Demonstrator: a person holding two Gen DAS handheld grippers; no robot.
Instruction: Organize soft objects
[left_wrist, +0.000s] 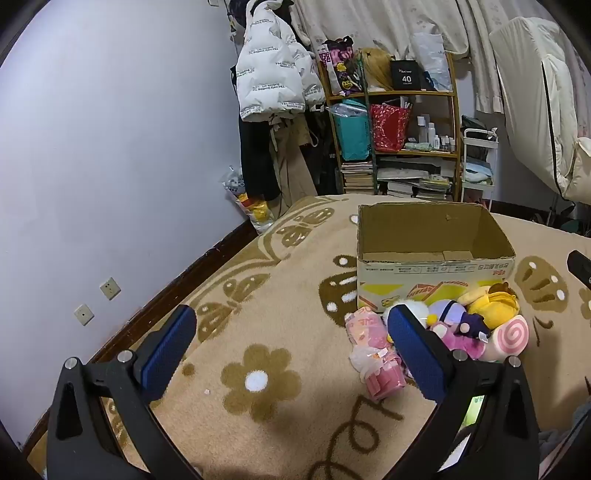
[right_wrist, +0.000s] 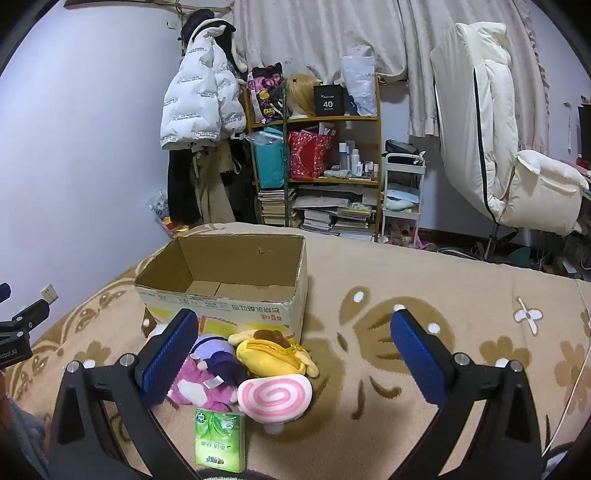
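Observation:
An open, empty cardboard box (left_wrist: 436, 269) (right_wrist: 225, 295) stands on the beige blanket. In front of it lies a pile of soft things: a yellow plush (left_wrist: 493, 301) (right_wrist: 269, 352), a purple and pink plush (left_wrist: 458, 328) (right_wrist: 210, 373), a pink swirl plush (left_wrist: 511, 334) (right_wrist: 275, 397), pink wrapped packs (left_wrist: 373, 350) and a green tissue pack (right_wrist: 219, 441). My left gripper (left_wrist: 291, 350) is open and empty, left of the pile. My right gripper (right_wrist: 293, 354) is open and empty above the pile's right side.
The bed's blanket (left_wrist: 258, 295) runs along a wall with sockets (left_wrist: 110, 288) on the left. Beyond the bed stand a cluttered shelf (right_wrist: 317, 162), hanging coats (right_wrist: 199, 107), a white cart (right_wrist: 402, 192) and a white folded chair (right_wrist: 498, 147).

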